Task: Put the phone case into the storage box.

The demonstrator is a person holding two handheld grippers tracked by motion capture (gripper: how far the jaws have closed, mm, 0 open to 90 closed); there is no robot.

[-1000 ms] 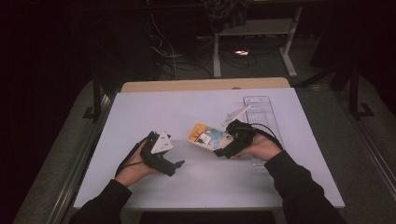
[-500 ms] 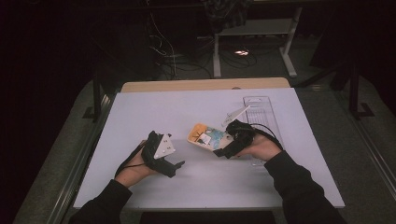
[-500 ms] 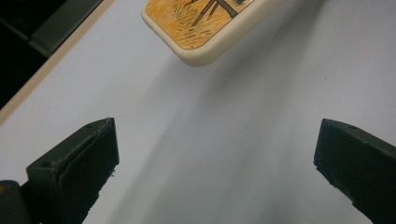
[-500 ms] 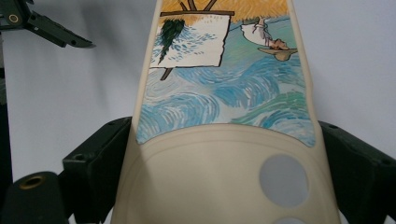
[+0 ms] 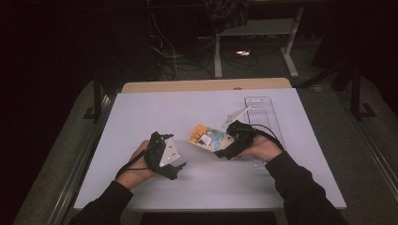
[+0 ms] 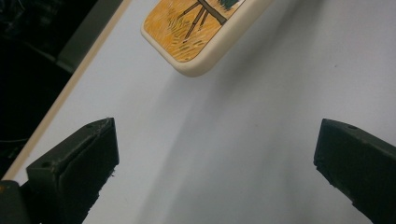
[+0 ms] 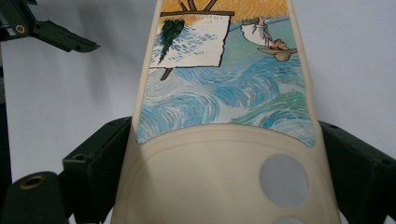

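A cream phone case [image 5: 207,138] with a painted blue and orange back is held off the white table, tilted. My right gripper [image 5: 224,153] is shut on its camera-hole end, and in the right gripper view the case [image 7: 224,116] runs up between the two black jaws. A corner of the case [image 6: 196,28] hangs above the table in the left gripper view. My left gripper [image 5: 179,168] rests on the table to the left of the case, open, with nothing between its fingers [image 6: 79,163].
A clear flat tray [image 5: 263,117] lies on the white table [image 5: 187,108] behind the right hand. A wooden board edge [image 5: 206,85] runs along the table's far side. Dark floor with cables and a stand lies beyond.
The case and the right gripper have shifted very slightly; the left gripper stays in place, open.
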